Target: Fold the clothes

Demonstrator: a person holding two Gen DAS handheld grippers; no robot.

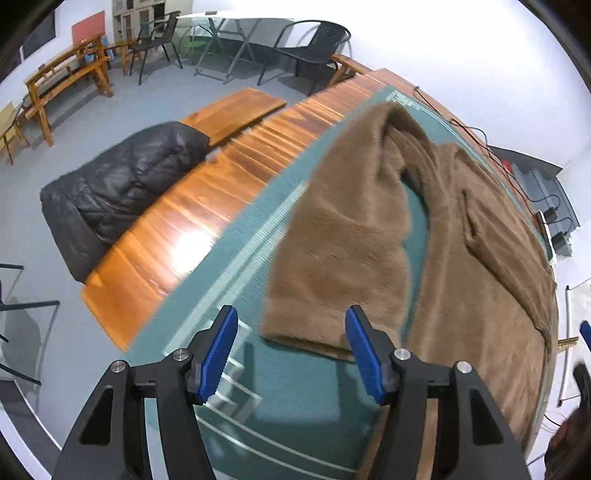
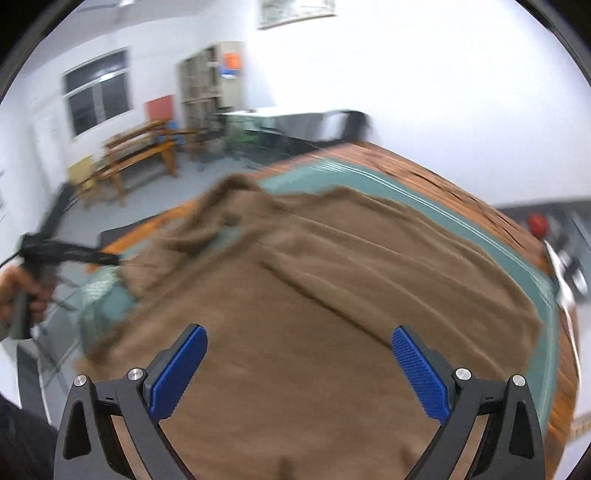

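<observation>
Left tool: jaws spread apart, blue pads bare, nothing between them; it hangs over the near edge of a folded sleeve, whose cuff end lies just past the pads. Right tool: jaws likewise wide apart and empty, positioned over the near body of the garment; contact with the cloth cannot be told, the view being blurred. Task item: a brown fleece garment lying spread on a green cutting mat, one sleeve turned over along the left side with a strip of mat showing between sleeve and body. In the right wrist view the same garment fills the near and middle field, with creases running toward the far right. The mat rests on a wooden tabletop, its glossy boards exposed to the left of the mat. A black padded jacket hangs at the tabletop's left edge, partly over a wooden bench. Beyond, on the grey floor: black metal chairs and a folding table. Cables run along the tabletop's far right edge. The person's left hand grips the other tool's handle at the left of the right wrist view
</observation>
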